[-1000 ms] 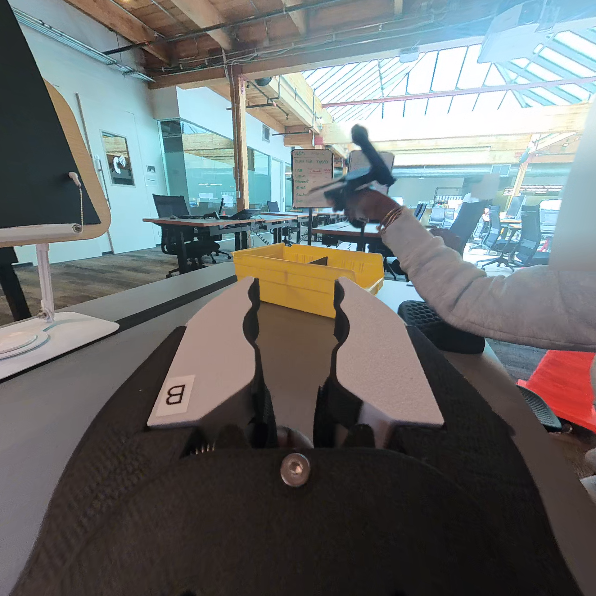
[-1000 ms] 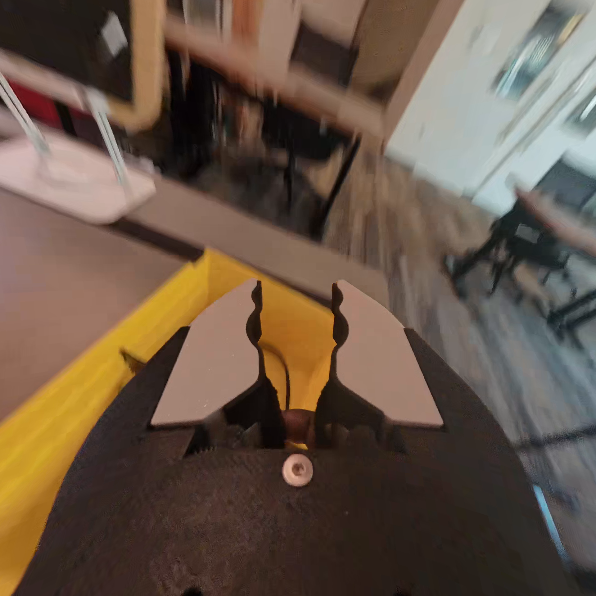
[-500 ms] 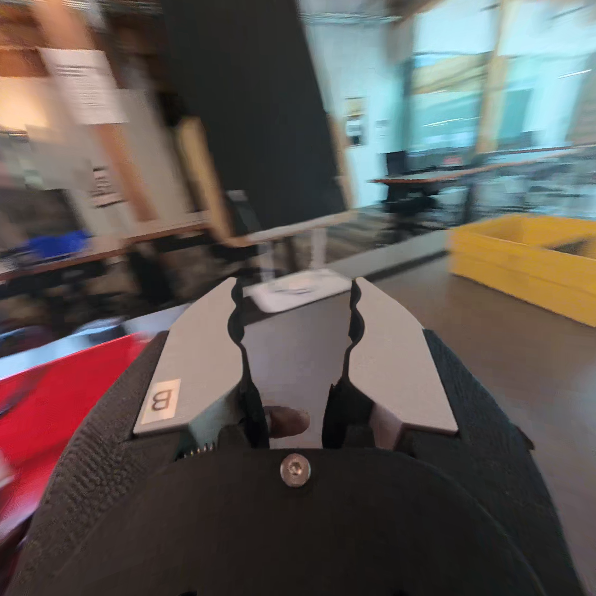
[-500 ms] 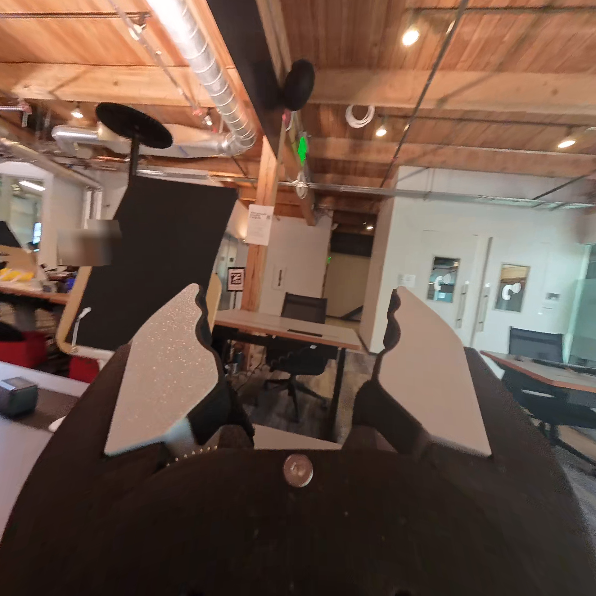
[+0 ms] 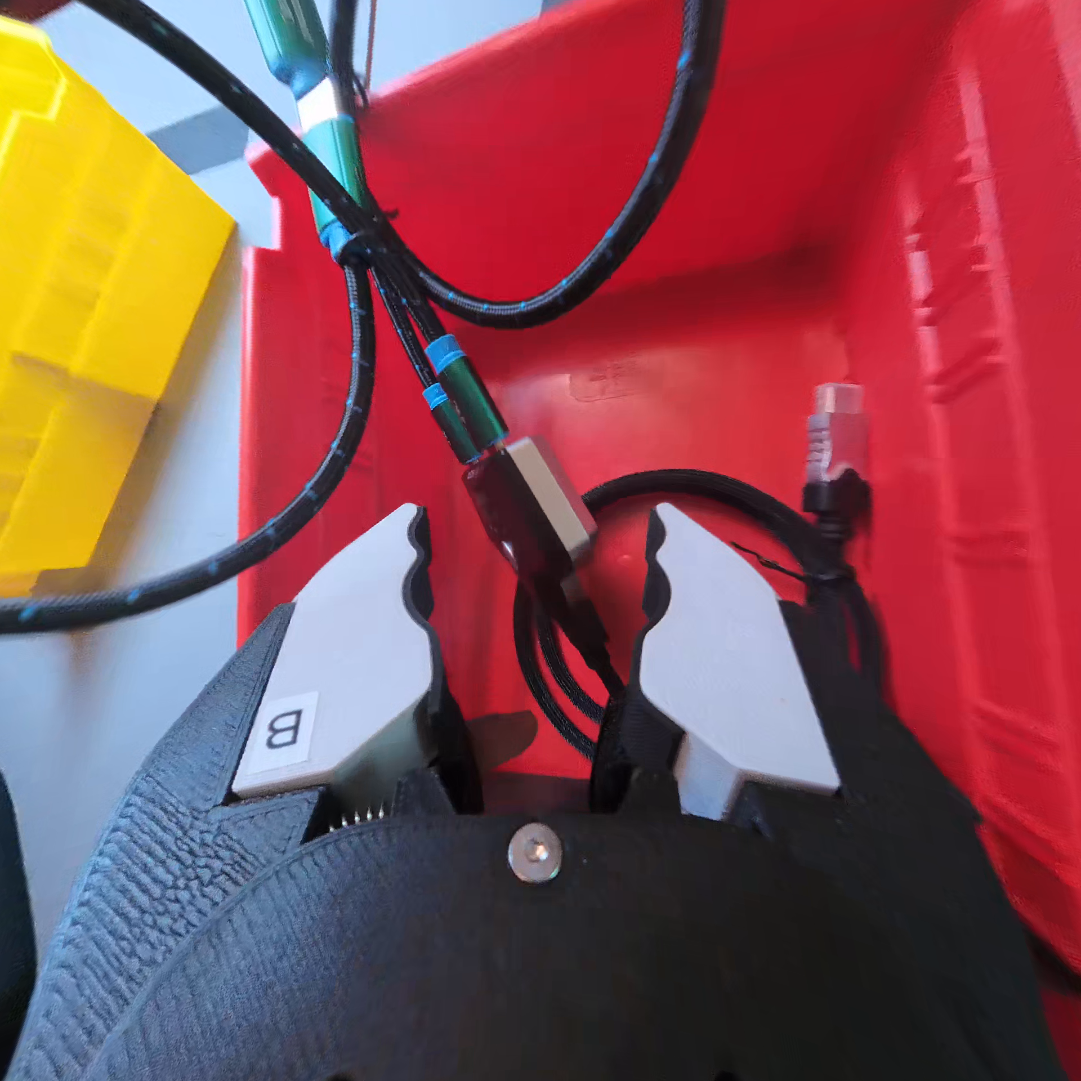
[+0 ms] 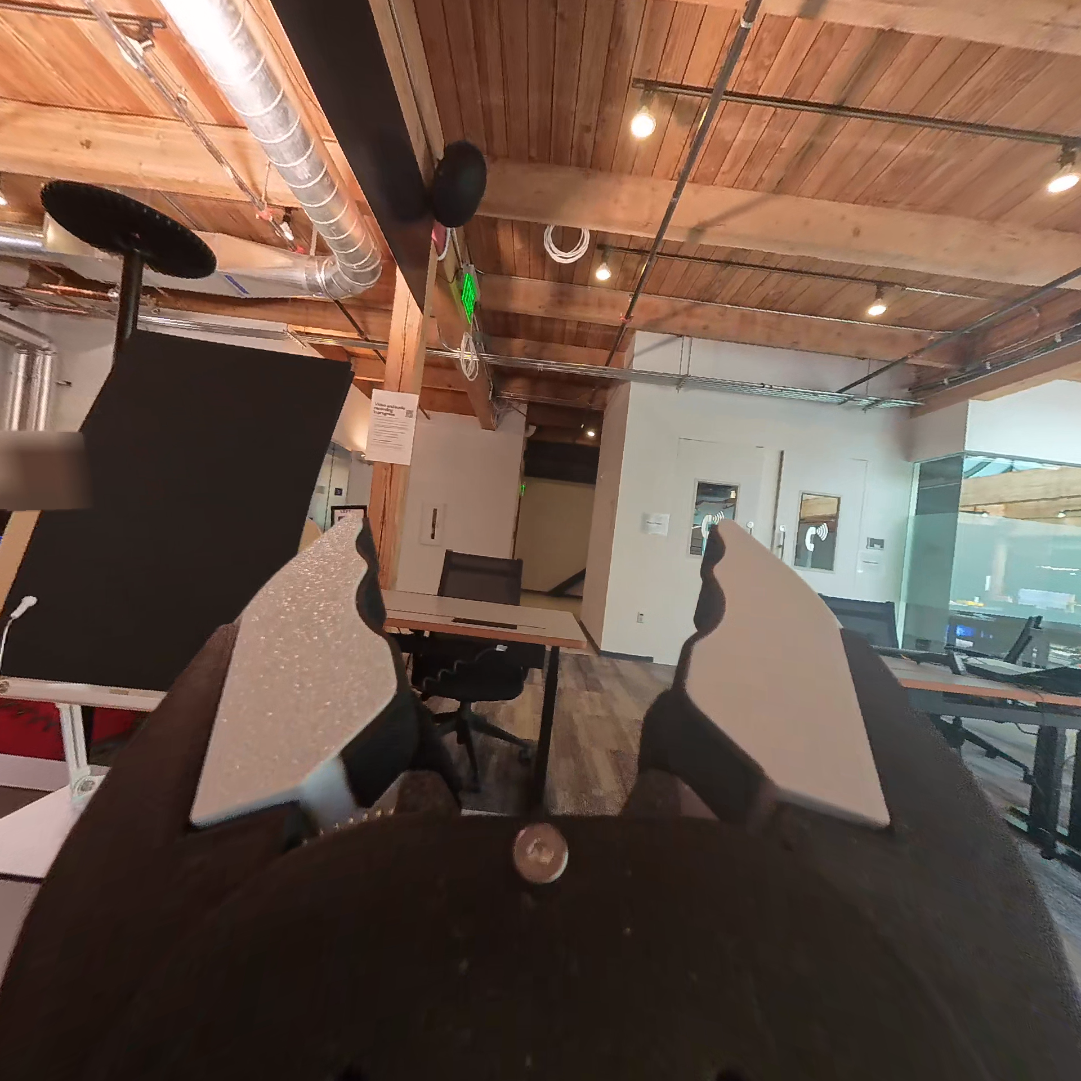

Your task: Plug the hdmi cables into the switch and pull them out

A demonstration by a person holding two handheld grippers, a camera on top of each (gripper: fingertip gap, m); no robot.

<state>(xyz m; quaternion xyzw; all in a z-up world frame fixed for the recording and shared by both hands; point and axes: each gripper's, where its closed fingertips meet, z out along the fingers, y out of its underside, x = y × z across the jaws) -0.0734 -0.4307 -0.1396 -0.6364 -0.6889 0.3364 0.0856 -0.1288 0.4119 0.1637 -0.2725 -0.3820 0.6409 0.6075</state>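
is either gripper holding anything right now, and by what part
Nothing is held. The left gripper hangs open over the switch in the red bin; the right gripper is open on air.

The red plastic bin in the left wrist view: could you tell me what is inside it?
Inside the red plastic bin: a small silver-and-black switch box, green-tipped braided cables, a loose grey plug. The left gripper hides the near floor.

The gap of the left claw (image 5: 535,541) is crowded by the switch (image 5: 529,515) and looped cables (image 5: 362,362) inside the red bin (image 5: 760,205). Open air is faced by the spread right claw (image 6: 535,553).
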